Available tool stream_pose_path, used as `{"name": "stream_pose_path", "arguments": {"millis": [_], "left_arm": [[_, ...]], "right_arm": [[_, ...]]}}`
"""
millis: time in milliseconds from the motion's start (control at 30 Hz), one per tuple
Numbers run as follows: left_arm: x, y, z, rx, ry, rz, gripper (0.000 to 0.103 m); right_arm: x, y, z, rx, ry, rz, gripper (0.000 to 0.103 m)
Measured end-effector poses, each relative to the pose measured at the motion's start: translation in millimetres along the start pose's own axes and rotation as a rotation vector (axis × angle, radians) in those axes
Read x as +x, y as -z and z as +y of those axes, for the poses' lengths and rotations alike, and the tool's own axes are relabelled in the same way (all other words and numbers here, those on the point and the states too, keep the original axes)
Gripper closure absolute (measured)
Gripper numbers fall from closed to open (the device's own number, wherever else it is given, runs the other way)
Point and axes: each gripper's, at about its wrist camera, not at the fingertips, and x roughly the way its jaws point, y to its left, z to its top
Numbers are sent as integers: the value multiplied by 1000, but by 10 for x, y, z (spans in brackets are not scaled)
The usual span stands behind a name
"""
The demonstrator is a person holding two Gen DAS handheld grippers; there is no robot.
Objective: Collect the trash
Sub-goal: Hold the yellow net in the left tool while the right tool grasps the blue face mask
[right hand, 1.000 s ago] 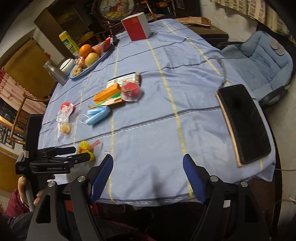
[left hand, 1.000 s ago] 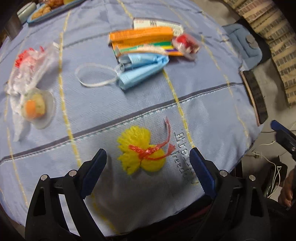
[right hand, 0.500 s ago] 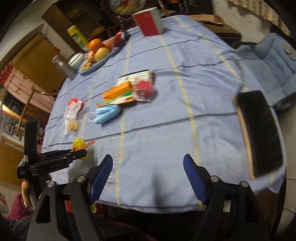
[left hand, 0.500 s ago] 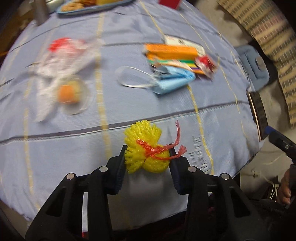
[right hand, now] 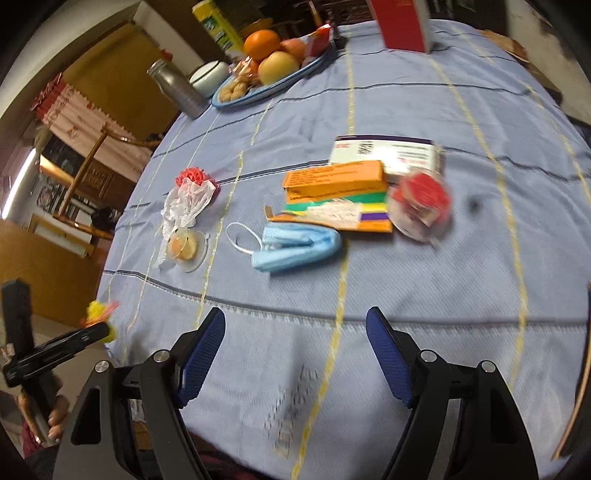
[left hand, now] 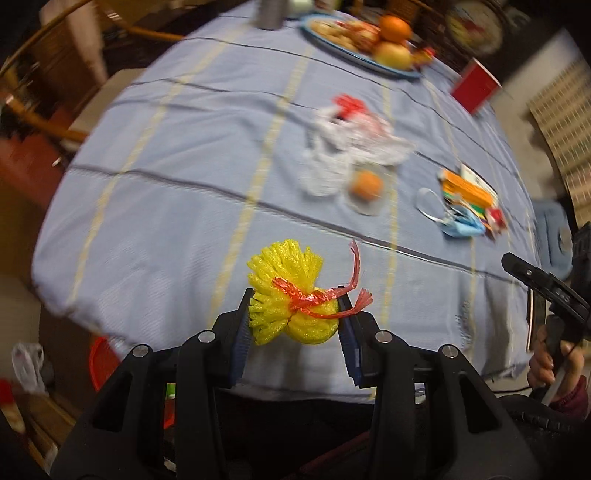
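My left gripper [left hand: 295,314] is shut on a yellow foam fruit net [left hand: 291,291] tied with a red strip, lifted above the near edge of the blue tablecloth [left hand: 177,206]. The same net [right hand: 98,314] shows at the far left of the right wrist view, in the left gripper's tips. My right gripper [right hand: 295,328] stands open over the near cloth with nothing between its fingers. Ahead of it lie a blue face mask [right hand: 299,245], a crumpled clear wrapper with red [right hand: 421,203], flattened orange and coloured boxes [right hand: 336,192], and a white plastic bag with a clear cup [right hand: 184,218].
A blue plate of fruit and snacks [right hand: 269,77], a metal flask [right hand: 177,88] and a red box [right hand: 402,22] stand at the far side. A wooden chair [left hand: 55,66] stands at the left. A red bin [left hand: 105,363] sits on the floor below the table edge.
The left gripper closed on the yellow net, lifted it off the cloth and swung left while rolling. The right gripper moved in toward the mask and boxes, still open.
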Motion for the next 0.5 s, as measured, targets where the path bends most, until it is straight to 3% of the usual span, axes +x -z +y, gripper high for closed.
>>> {"name": "stream_pose_path", "arguments": {"millis": [267,433,500], "left_arm": [[-337,179,465,-157,-70,-60,60],[-427,234,552,-188,-89,-69,60],[-399,211,522,-179,-83,-60,60]], "right_arm": [[440,-286,33,-12,0,33,25],[535,-319,113,-37,-27,40,26],[531,-251,229,-87,-73,58,32]]}}
